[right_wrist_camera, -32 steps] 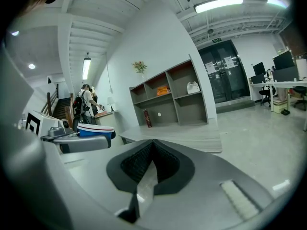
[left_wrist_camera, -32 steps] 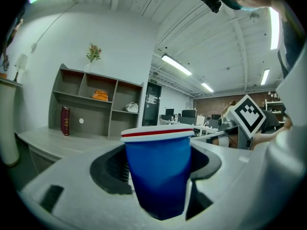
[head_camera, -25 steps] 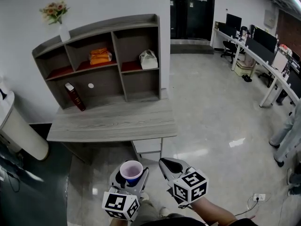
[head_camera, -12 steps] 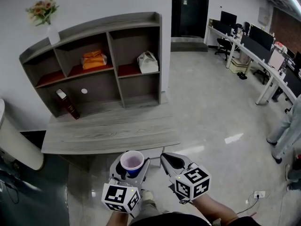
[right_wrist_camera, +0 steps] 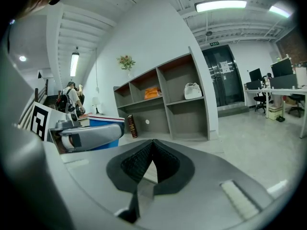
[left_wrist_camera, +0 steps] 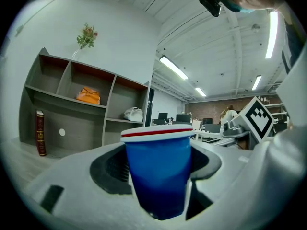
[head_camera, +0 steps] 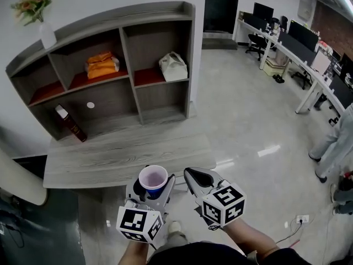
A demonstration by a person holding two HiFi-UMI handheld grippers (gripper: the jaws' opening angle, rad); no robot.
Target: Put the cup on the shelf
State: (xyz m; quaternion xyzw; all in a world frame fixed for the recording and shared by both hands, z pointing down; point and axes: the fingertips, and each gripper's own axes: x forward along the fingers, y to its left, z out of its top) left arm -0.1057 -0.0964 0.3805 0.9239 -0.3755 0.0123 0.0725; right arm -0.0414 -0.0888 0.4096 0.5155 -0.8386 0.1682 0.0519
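A blue paper cup (head_camera: 153,181) with a white rim and a red stripe stands upright between the jaws of my left gripper (head_camera: 150,187), which is shut on it. In the left gripper view the cup (left_wrist_camera: 157,169) fills the middle, pressed by both dark pads. My right gripper (head_camera: 194,181) hangs just to the right of it, shut and holding nothing; its pads meet in the right gripper view (right_wrist_camera: 149,163). The grey shelf unit (head_camera: 110,70) stands on a wooden table (head_camera: 127,153) ahead of both grippers.
On the shelf are an orange folded cloth (head_camera: 101,64), a white bag (head_camera: 172,67) and a dark red book (head_camera: 69,123) leaning in the lower left bay. A vase of flowers (head_camera: 36,10) stands on top. Office desks (head_camera: 298,54) and a person (head_camera: 331,142) are at the right.
The view has moved closer to the table and shelf, which now sit lower and larger in the frame. Both grippers keep their hold and spacing.
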